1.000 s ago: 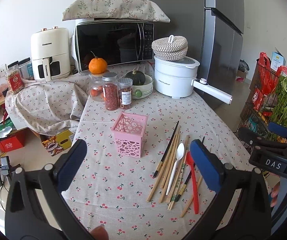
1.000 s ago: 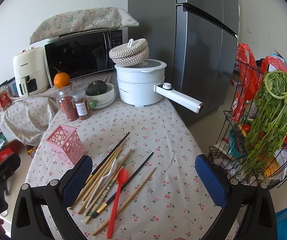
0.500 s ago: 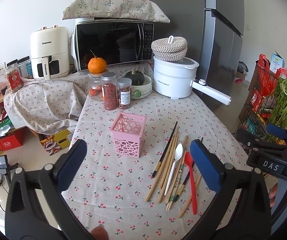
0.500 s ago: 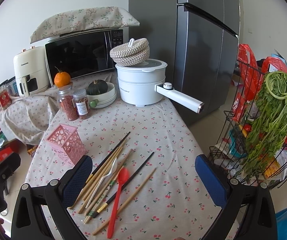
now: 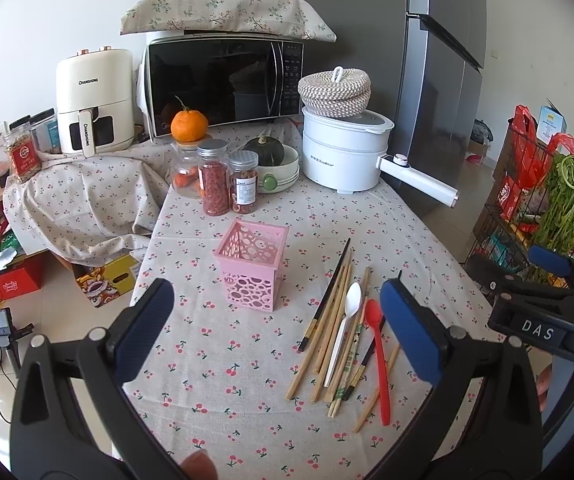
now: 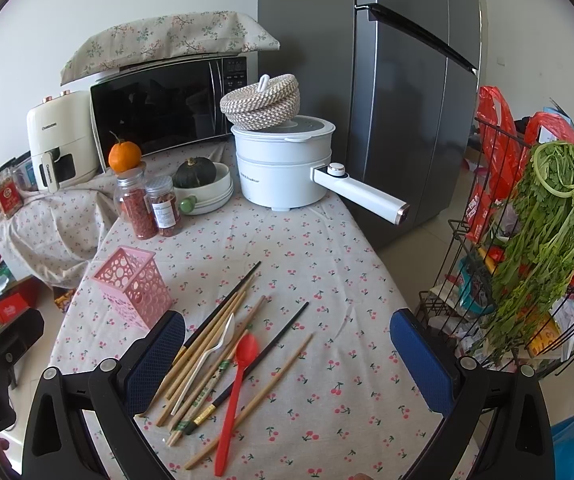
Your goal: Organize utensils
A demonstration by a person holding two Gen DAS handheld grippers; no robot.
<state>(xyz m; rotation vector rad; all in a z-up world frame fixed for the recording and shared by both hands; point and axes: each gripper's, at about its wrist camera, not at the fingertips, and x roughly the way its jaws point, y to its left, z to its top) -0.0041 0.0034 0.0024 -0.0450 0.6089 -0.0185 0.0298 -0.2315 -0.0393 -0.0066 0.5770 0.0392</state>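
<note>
While both claws hang above the cherry-print tablecloth (image 6: 327,240), nothing is gripped — the left gripper (image 5: 277,328) and the right gripper (image 6: 287,356) each show blue pads spread wide with only cloth and utensils between them.

Loose utensils lie in a fan at lower centre of the right wrist view: wooden chopsticks (image 6: 223,320), a black chopstick (image 6: 283,332), a white spoon (image 6: 207,356) and a red spoon (image 6: 235,392). Their long axes run from lower left to upper right, handles toward the camera, bowls of the spoons pointing away.

A pink holder (image 6: 135,286) stands upright at left of that view, just beyond the fan and apart from it. In the left wrist view the holder (image 5: 253,268) sits near centre, between the pads' sightline, with the utensils to its right.

Judging by this, the right claw is nearer the utensils — its left pad is over the chopsticks' near ends — while the left claw faces the holder.
</note>
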